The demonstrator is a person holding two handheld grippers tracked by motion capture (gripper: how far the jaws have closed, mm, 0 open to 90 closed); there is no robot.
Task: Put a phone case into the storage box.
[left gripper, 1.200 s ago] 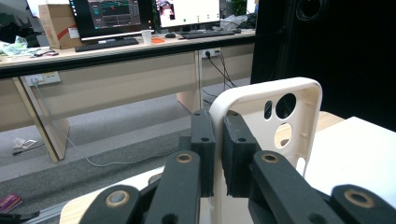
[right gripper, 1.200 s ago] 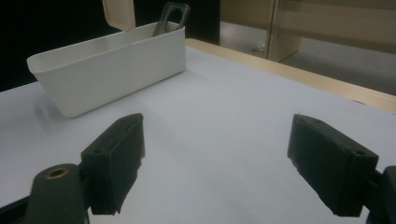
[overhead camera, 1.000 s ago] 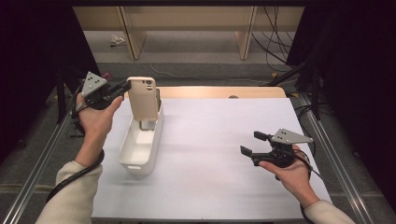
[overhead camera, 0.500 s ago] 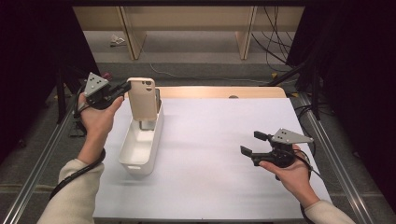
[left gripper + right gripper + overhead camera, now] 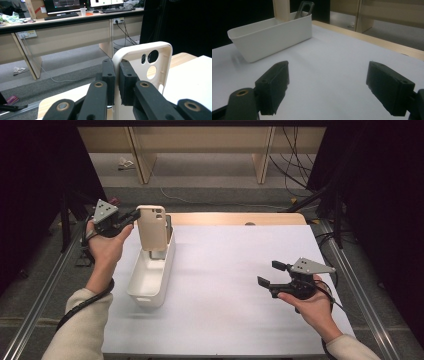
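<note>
Jaws of my left gripper (image 5: 131,216) pinch the side edge of a cream phone case (image 5: 152,228), and I hold it upright over the far end of the white bin (image 5: 150,279), its lower edge down inside the bin's walls. From the left gripper view I see the pads (image 5: 110,75) clamped on the rim of the case (image 5: 150,65), one on each face, with the camera cut-outs off to the side of the grip. A dark case (image 5: 304,8) leans in that same far end of the bin (image 5: 272,37). My right gripper (image 5: 272,275) hovers low over the white table (image 5: 225,265), well apart from the bin, jaws spread wide and holding nothing.
</note>
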